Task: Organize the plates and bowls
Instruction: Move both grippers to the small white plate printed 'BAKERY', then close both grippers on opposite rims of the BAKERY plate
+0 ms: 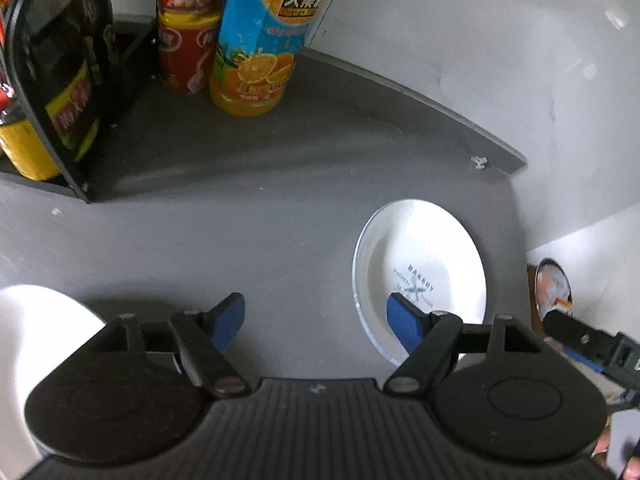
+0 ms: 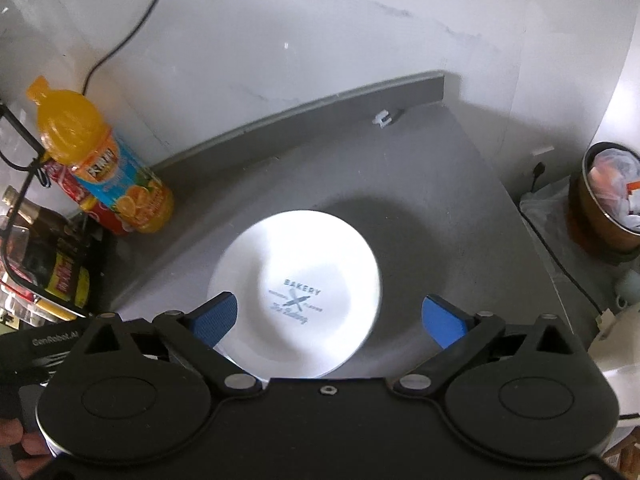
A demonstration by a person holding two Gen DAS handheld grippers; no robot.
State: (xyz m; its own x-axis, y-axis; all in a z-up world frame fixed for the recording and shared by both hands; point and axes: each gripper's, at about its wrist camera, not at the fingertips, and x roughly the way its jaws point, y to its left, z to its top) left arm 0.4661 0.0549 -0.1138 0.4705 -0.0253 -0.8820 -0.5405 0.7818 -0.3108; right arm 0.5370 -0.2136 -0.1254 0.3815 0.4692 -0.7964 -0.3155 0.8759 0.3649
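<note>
— Position of the white plate (image 2: 296,292)?
— Flat on the grey tabletop (image 2: 440,208), "BAKERY" print facing up, forward and right of the orange juice bottle (image 2: 108,172).
— Right tongs (image 2: 332,316)?
— Spread wide above the plate, blue pads (image 2: 212,320) either side of its near edge, gripping nothing.
— Left tongs (image 1: 316,320)?
— Also spread, empty, over bare tabletop just left of the plate (image 1: 420,272); right pad overlapping the plate's rim in view.
— Other crockery?
— Second white dish (image 1: 36,332), partly visible at far left of the left tongs.
— Behind the juice bottle?
— Red can (image 1: 184,44), dark bottle (image 1: 68,72) in a black rack (image 1: 24,92).
</note>
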